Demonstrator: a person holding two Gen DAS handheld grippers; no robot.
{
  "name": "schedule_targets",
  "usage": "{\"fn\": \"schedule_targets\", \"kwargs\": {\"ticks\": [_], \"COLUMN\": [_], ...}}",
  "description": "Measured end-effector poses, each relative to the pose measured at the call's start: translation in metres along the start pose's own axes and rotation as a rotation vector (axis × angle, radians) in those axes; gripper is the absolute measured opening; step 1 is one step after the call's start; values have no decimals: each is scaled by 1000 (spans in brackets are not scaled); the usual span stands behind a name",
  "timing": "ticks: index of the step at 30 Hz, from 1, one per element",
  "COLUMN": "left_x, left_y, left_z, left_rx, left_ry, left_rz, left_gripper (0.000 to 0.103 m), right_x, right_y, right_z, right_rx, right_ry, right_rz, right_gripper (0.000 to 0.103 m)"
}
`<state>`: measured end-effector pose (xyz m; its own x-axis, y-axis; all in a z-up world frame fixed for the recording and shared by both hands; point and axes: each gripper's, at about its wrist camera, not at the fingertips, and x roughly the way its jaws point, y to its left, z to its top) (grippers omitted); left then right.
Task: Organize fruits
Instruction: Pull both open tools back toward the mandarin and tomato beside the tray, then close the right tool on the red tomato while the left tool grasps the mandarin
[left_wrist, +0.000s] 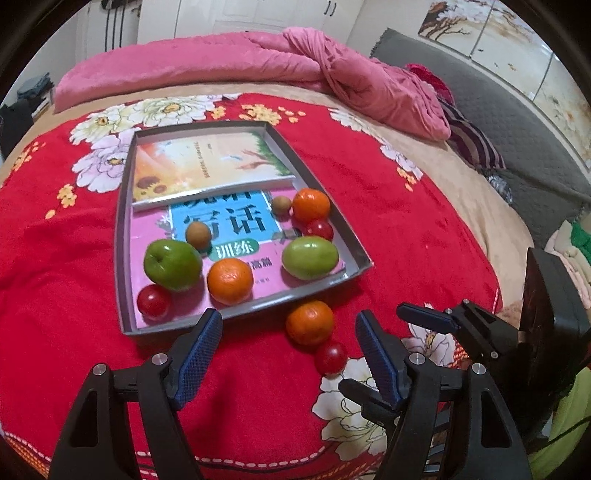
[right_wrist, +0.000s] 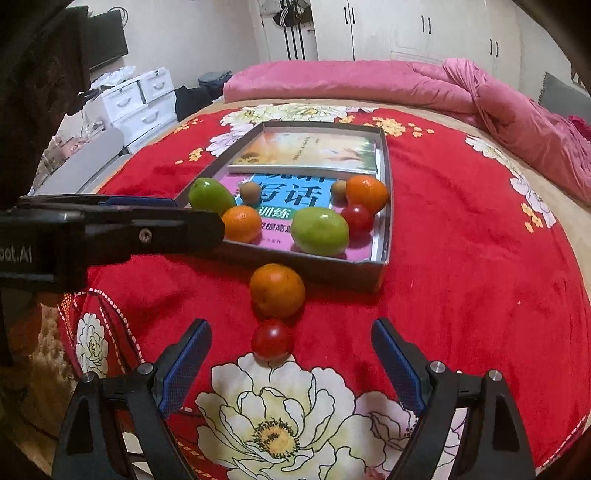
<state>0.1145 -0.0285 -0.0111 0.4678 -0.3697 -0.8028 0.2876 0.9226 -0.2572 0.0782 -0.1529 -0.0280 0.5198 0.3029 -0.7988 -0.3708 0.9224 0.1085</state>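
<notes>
A grey tray (left_wrist: 125, 236) (right_wrist: 384, 221) on the red blanket holds books and several fruits: two green apples (left_wrist: 171, 264) (left_wrist: 310, 257), two oranges (left_wrist: 229, 280) (left_wrist: 311, 204), two red tomatoes (left_wrist: 153, 301) (left_wrist: 319, 229) and two small brown fruits (left_wrist: 198, 234). Outside the tray lie an orange (left_wrist: 309, 322) (right_wrist: 277, 290) and a red tomato (left_wrist: 330, 356) (right_wrist: 270, 339), touching each other. My left gripper (left_wrist: 288, 343) is open and empty, just short of the loose orange. My right gripper (right_wrist: 291, 350) is open and empty, with the loose tomato between its fingertips' line; it also shows in the left wrist view (left_wrist: 424, 319).
A crumpled pink quilt (left_wrist: 332, 74) lies at the far side of the bed. A grey headboard (left_wrist: 498, 110) stands at the right. White drawers (right_wrist: 140, 103) stand beyond the bed's left edge. The left gripper (right_wrist: 110, 229) crosses the right wrist view at the left.
</notes>
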Motion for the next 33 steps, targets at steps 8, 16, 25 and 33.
{"fn": "schedule_targets", "kwargs": {"ticks": [8, 16, 25, 33], "left_x": [20, 34, 47, 65], "left_y": [0, 6, 6, 7], "left_z": [-10, -13, -12, -9], "left_rx": [-15, -33, -33, -50], "left_ry": [61, 94, 103, 132], "left_rz": [-27, -47, -53, -74], "left_gripper": [76, 73, 69, 61], "right_x": [8, 23, 39, 39], "right_y": [-1, 6, 6, 10], "right_z": [-5, -11, -13, -13], "right_rx": [29, -2, -20, -44], "right_ry": [27, 65, 91, 88], "right_rz": [10, 38, 25, 42], "right_gripper": [84, 60, 41, 31]}}
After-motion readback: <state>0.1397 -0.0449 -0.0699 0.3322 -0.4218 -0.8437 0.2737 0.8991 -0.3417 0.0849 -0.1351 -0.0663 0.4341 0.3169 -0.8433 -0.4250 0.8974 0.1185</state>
